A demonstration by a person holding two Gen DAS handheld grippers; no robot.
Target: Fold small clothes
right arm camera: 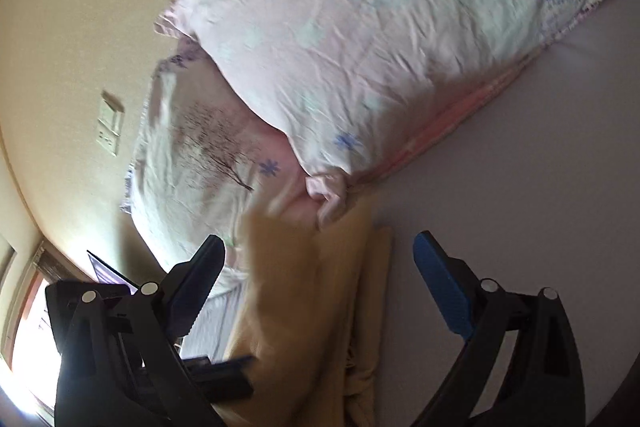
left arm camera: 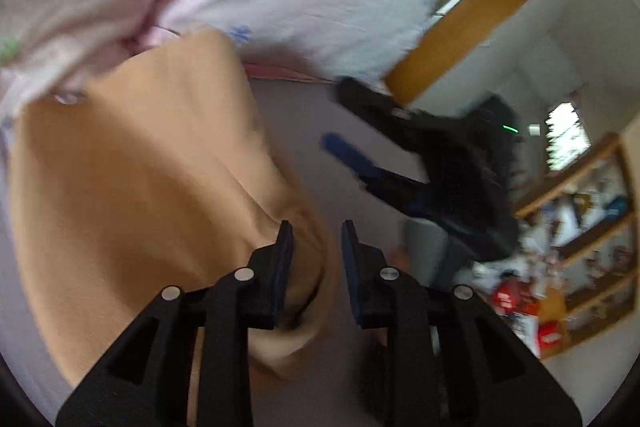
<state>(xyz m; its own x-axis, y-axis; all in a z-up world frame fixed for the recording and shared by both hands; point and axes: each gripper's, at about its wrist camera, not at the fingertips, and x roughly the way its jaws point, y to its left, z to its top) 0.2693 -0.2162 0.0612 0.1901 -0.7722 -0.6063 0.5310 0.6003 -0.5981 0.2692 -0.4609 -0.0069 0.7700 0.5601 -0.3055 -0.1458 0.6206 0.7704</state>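
1. The tan cloth (left arm camera: pixel 132 179) lies on the pale sheet (left arm camera: pixel 304 115), its far edge up against the pillows. In the right wrist view the cloth (right arm camera: pixel 304 299) shows as a bunched, layered strip running toward the camera between the two fingers.
2. The left gripper (left arm camera: pixel 316 247) has its jaws a little apart. A fold of the cloth sits between them and against the left finger; whether the cloth is pinched I cannot tell, since a gap shows beside the right finger.
3. The right gripper (right arm camera: pixel 320 259) has its jaws spread wide, one on each side of the cloth, with neither pad clearly touching it. From the left wrist view it (left arm camera: pixel 360 131) hangs over the sheet, apart from the cloth, blurred.
4. A floral pillow (right arm camera: pixel 360 39) lies across the head of the bed, overlapping a second pillow (right arm camera: pixel 192 155) with a tree print.
5. A wooden frame (left arm camera: pixel 480 7) stands behind the pillows in the left wrist view.
6. Cluttered shelves (left arm camera: pixel 580 235) line the far right.
7. A wall switch (right arm camera: pixel 110 123) sits on the cream wall.
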